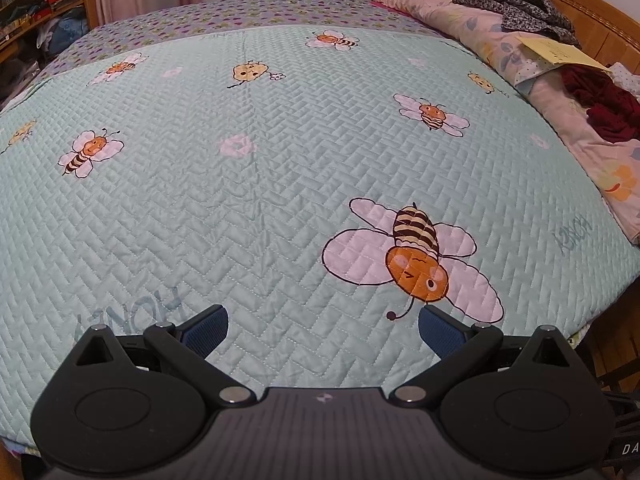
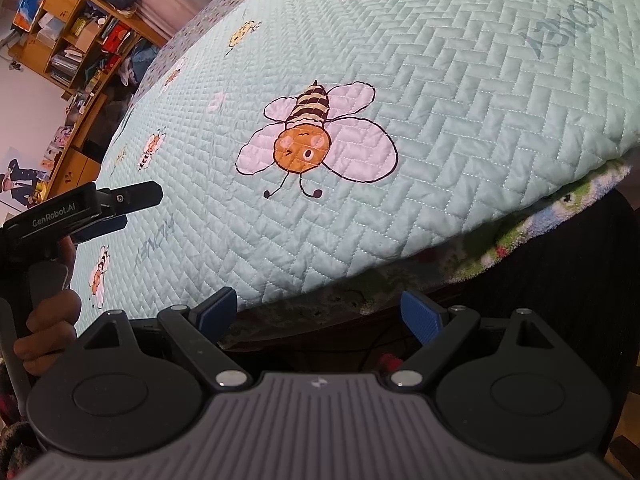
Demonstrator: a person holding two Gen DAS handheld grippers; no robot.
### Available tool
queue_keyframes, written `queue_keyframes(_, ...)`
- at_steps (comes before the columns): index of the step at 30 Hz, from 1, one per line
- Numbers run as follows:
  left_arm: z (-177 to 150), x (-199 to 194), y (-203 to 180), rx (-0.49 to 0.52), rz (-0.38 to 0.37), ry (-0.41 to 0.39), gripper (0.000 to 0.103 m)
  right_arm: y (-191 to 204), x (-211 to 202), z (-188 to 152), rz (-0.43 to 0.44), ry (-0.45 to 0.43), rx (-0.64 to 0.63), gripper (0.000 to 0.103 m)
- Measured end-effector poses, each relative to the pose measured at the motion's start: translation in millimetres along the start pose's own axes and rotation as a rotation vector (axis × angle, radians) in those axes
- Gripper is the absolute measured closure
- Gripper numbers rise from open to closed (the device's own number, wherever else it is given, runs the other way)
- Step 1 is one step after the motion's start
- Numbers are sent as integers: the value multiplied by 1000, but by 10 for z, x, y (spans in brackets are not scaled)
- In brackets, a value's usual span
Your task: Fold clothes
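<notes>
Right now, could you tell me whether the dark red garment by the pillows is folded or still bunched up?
Bunched up. The dark red garment lies in a crumpled heap with irregular creases on the floral bedding, showing no flat layers or straight folded edges.

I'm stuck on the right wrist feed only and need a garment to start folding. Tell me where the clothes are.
Observer: The left wrist view shows a dark red garment heaped on the floral bedding along the right side of the bed, off the bee quilt.
Operator: List any others.
Observer: A dark patterned garment lies crumpled farther back on the same bedding, near the wooden headboard.
Operator: Report the left gripper's state.
Observer: The left gripper is open and empty, its blue pads spread above bare quilt.
</notes>
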State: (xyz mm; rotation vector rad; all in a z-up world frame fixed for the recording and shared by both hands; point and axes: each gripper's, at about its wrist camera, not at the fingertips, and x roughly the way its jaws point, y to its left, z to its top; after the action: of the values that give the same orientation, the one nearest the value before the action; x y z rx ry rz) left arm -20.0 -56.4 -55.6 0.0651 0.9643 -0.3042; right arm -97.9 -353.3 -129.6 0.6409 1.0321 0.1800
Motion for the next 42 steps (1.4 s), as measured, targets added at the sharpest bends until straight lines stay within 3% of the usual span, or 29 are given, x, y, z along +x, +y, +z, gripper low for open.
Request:
queue_keyframes(8, -14, -51, -8, 3, 58, -49, 2, -11, -5, -6, 1, 0, 7, 14)
queue_keyframes(24, -48, -39, -49, 20, 76, -44, 4, -26, 11, -13, 2, 5, 16, 14)
queue_keyframes(29, -56, -64, -51, 14, 40, -53, 3, -16, 0, -19, -2, 2, 13, 14)
queue_keyframes(32, -58, -103, -60, 21, 45, -81, 2, -20, 9, -16, -3, 3, 14, 14)
queue_keyframes(42, -67, -319, -95, 40, -54, -183, 1, -14, 12, -13, -3, 5, 10, 14)
